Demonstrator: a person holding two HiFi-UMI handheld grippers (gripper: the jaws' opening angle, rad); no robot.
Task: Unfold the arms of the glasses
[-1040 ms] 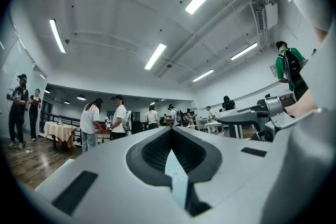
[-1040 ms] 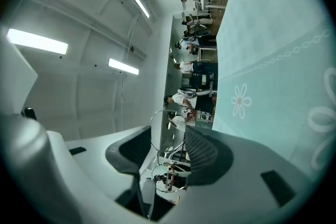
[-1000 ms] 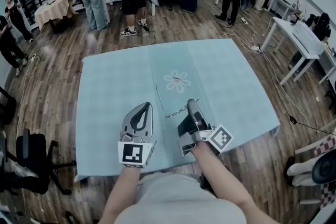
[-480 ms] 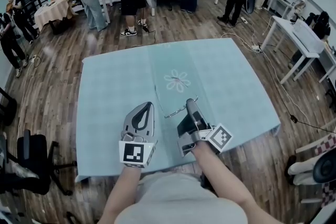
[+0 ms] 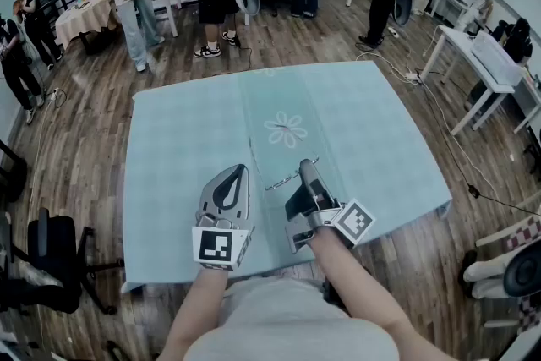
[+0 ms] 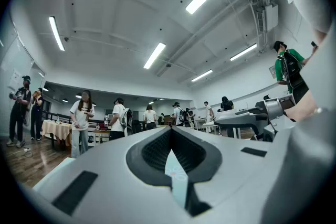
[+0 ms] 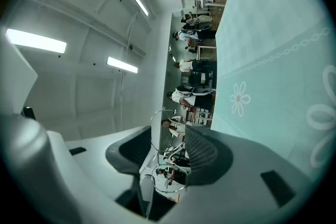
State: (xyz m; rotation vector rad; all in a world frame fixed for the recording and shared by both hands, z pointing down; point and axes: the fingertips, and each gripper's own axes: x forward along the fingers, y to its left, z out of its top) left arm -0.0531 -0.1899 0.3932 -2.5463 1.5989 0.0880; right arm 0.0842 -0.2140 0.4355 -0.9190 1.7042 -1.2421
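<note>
A: Why is the right claw clenched on the glasses, low at the tabletop?
B: To hold the frame steady, I think. The left claw, clenched empty beside it, could then swing an arm out

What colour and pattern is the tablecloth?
Pale teal tablecloth, white flower motif; head view shows it best.

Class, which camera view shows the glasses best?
The right gripper view: both round lenses of the glasses stand close-up between its jaws. The head view shows only a thin wire outline; the left gripper view shows nothing recognisable.
</note>
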